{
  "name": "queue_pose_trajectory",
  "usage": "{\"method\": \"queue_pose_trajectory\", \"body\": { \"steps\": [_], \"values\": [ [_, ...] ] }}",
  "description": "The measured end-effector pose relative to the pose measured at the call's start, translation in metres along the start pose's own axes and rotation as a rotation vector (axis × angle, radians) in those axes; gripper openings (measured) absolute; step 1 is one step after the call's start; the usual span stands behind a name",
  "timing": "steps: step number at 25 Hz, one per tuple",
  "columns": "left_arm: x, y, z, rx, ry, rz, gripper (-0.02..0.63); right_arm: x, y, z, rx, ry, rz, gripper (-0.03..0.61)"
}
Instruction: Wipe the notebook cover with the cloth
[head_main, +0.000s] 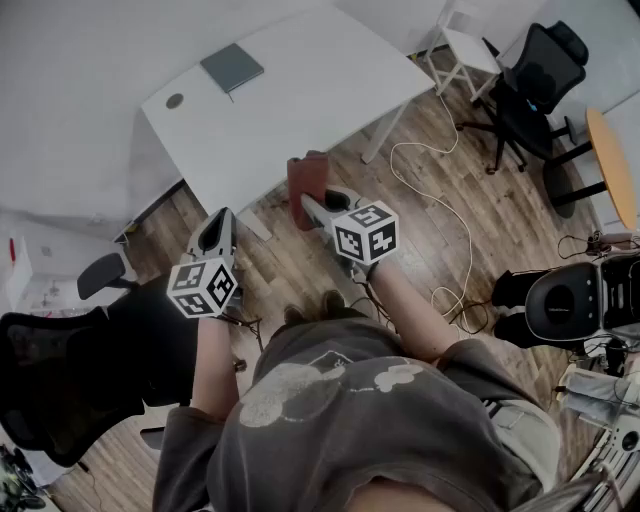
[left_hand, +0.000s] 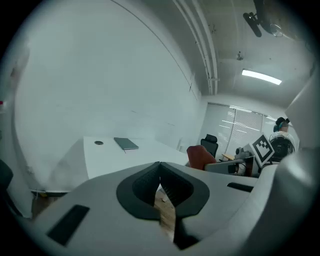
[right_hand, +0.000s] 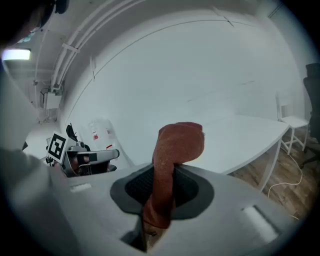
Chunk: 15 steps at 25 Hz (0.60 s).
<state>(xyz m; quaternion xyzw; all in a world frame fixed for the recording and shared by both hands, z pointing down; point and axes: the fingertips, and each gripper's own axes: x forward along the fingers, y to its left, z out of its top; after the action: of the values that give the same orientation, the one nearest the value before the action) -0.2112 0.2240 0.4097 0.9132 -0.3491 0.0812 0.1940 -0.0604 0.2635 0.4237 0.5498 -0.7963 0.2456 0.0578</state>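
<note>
A dark grey notebook (head_main: 231, 67) lies on the far part of the white table (head_main: 300, 90); the left gripper view shows the notebook (left_hand: 125, 144) small and distant. My right gripper (head_main: 312, 205) is shut on a rust-red cloth (head_main: 305, 180), which stands up out of the jaws, and the cloth (right_hand: 172, 165) fills the middle of the right gripper view. My left gripper (head_main: 217, 231) is shut with nothing in it, tips together (left_hand: 159, 163). Both grippers hang over the wooden floor, short of the table's near edge.
A round grommet (head_main: 175, 101) sits at the table's left end. Black office chairs stand at the right (head_main: 530, 80) and lower left (head_main: 70, 380). A white cable (head_main: 450, 200) loops on the floor. A white chair (head_main: 465, 45) and an orange round table (head_main: 612, 165) stand far right.
</note>
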Motion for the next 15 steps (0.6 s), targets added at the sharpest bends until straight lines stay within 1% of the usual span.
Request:
{"method": "queue_pose_trajectory", "body": {
  "steps": [4, 15],
  "values": [
    [-0.010, 0.006, -0.007, -0.025, 0.006, -0.009, -0.006, 0.003, 0.014, -0.007, -0.012, 0.016, -0.002, 0.077],
    [-0.024, 0.018, -0.021, -0.054, 0.011, -0.030, -0.006, 0.008, 0.026, -0.018, 0.019, 0.008, -0.031, 0.077]
  ]
}}
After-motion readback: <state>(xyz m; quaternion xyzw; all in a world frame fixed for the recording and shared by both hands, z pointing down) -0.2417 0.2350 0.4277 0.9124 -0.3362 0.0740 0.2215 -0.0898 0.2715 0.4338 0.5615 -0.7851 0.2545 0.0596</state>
